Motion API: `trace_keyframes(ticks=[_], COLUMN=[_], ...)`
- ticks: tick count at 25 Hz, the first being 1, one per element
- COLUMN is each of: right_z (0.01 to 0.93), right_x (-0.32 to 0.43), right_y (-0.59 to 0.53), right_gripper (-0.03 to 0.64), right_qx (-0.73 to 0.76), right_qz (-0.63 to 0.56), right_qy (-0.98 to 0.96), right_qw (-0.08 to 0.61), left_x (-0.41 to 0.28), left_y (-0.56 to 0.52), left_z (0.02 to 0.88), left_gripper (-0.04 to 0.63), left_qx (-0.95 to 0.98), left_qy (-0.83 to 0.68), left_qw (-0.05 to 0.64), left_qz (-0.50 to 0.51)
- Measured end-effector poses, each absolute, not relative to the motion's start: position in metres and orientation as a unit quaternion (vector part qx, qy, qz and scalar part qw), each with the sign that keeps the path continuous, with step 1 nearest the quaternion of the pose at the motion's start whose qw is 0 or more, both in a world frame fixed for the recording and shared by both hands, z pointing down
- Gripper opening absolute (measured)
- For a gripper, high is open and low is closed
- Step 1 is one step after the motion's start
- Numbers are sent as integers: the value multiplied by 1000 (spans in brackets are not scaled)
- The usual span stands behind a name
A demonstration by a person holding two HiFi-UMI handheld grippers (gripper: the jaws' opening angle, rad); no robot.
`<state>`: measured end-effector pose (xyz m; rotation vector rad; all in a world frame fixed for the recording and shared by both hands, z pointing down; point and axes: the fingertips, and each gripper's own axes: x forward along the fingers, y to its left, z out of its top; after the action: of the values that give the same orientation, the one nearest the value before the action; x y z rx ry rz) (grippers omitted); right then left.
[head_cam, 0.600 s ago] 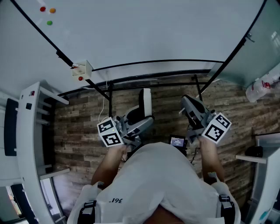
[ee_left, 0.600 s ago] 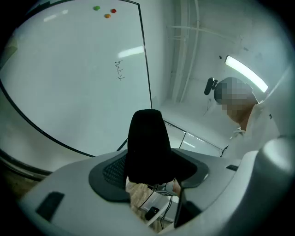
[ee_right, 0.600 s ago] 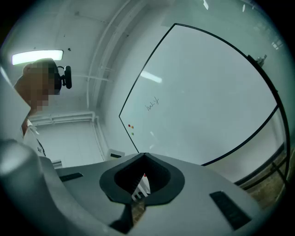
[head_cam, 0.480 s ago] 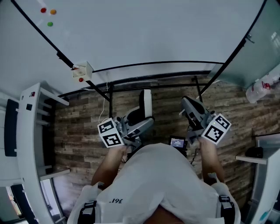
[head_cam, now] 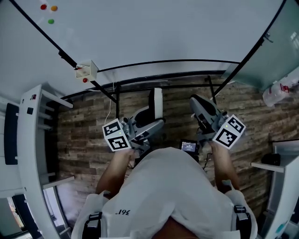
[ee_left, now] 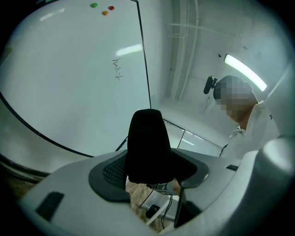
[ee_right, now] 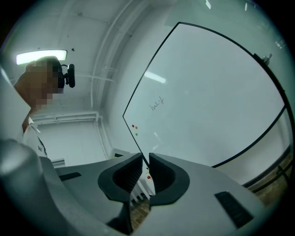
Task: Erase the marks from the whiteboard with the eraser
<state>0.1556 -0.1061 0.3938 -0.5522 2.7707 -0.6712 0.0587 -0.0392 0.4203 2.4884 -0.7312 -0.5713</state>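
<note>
The whiteboard [head_cam: 159, 32] fills the top of the head view. A small handwritten mark [ee_left: 118, 68] shows on it in the left gripper view, and the same mark [ee_right: 157, 104] appears in the right gripper view. My left gripper [head_cam: 150, 122] is shut on the eraser [head_cam: 156, 103], which stands upright with its white back showing. In the left gripper view the eraser's black felt side [ee_left: 146, 143] rises between the pads. My right gripper [head_cam: 198, 105] is shut with nothing in it; its pads nearly meet [ee_right: 145, 169]. Both grippers hover in front of the board, apart from it.
Three coloured magnets [head_cam: 48, 11] sit on the board's upper left. A small white box [head_cam: 87, 70] hangs on the black frame. White shelving [head_cam: 32, 140] stands at left, a spray bottle [head_cam: 279, 91] and a white table [head_cam: 280, 164] at right. Wood-pattern floor [head_cam: 84, 140] lies below.
The whole head view has slid up a little. Both grippers keep their poses, the left still closed on the eraser.
</note>
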Motion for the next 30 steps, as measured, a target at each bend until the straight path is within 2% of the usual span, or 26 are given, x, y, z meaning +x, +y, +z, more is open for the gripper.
trace_keyframes(ticks=[1,2,3,6,19,30], right_z=[389,386,383,376,386,383], right_x=[148,138,128,99,70,61], right_y=[-102,-97,-92,-74,-54,-68], right_gripper=[77,180,224,263,268,265], right_qx=[-174,-158,-141,-96,-24,-45], right_qz=[-226,-223,-220,-213,-243,-238], right_qy=[951,954,958,966,967,967], right_qw=[122,123,123,115,79,83], left_x=[60,62,63,67,84,47], left_y=[-40,-41,-42,-43,-40,-52], left_z=[420,420,420,421,424,420], left_gripper=[272,272,272,272,272,272], left_qx=[911,914,916,925,949,930], left_qy=[-264,-259,-254,-238,-175,-226], left_qw=[240,239,239,235,229,222], left_qz=[-205,-202,-198,-181,-125,-188])
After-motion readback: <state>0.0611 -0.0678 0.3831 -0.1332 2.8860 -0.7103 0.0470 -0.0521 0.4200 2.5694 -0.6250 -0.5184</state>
